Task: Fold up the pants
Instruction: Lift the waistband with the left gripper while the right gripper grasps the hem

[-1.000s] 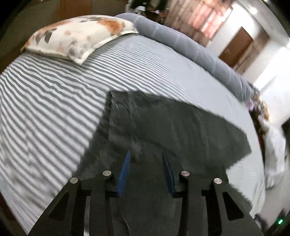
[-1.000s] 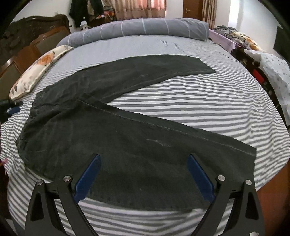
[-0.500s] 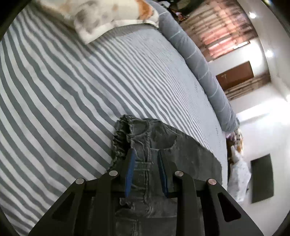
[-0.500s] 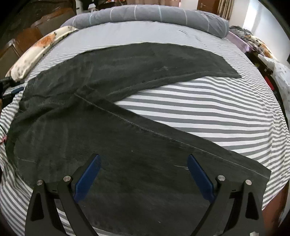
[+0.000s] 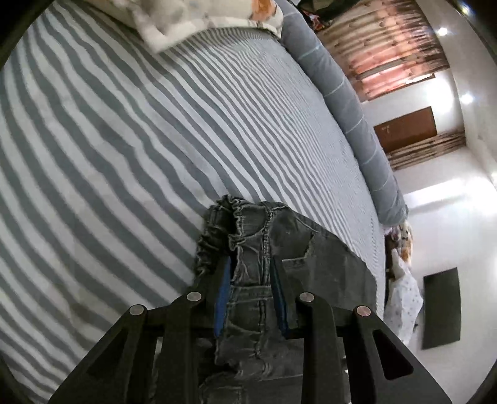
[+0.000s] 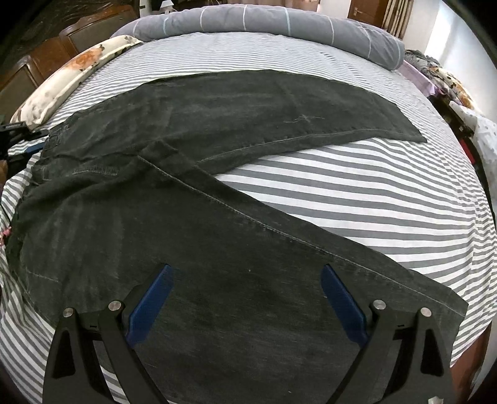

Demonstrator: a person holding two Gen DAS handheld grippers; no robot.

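Observation:
Dark grey jeans point(image 6: 217, 124) lie spread on the striped bed, legs fanned out to the right, waist at the left. My right gripper point(image 6: 246, 268) hangs open just above the near leg point(image 6: 248, 310), with nothing between its blue pads point(image 6: 152, 295). In the left wrist view my left gripper point(image 5: 251, 259) is shut on the bunched elastic waistband point(image 5: 248, 223), and the denim is pinched between its pads. The far leg point(image 6: 295, 102) lies flat toward the bolster. The left gripper point(image 6: 18, 136) also shows at the left edge of the right wrist view.
The grey and white striped sheet point(image 6: 357, 192) covers the whole bed. A flowered pillow point(image 6: 62, 80) lies at the left, and a long grey bolster point(image 6: 264, 18) runs along the far side. A wooden headboard point(image 6: 46, 46) stands at the left, and more bedding point(image 6: 450, 80) lies at the right.
My left gripper came down over the pants' waist and closed on the waistband. The right gripper sank closer to the near leg and stayed open.

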